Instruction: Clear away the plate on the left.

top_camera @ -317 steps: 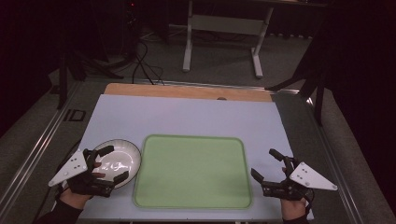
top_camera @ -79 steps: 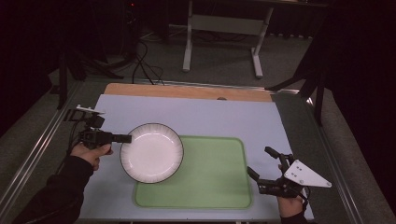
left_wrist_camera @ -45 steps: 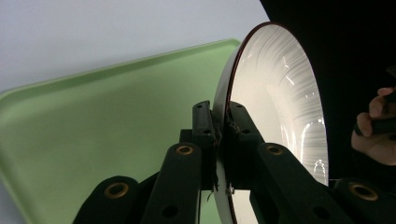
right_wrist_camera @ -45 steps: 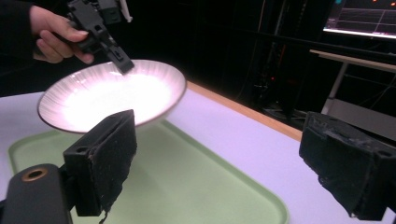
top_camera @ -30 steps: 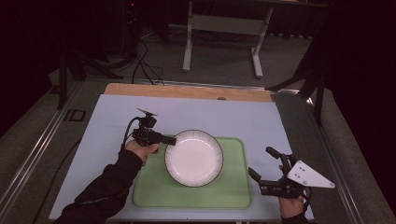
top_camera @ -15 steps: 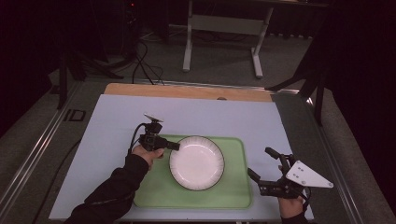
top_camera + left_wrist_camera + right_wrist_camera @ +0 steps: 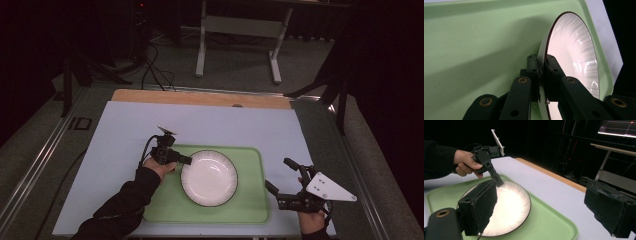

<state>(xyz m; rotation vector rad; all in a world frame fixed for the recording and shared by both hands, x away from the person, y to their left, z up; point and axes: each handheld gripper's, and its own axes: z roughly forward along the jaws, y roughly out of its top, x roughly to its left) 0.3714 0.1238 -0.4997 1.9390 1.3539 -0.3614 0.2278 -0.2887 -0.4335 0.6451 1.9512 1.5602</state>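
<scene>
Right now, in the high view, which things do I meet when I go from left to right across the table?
Left gripper → white plate on the green tray → right gripper.

A round white plate (image 7: 208,178) with a fluted inner wall and a thin dark rim is seen lying on a pale green tray (image 7: 250,207), near its centre, and is clamped at its 9 o'clock edge.
</scene>
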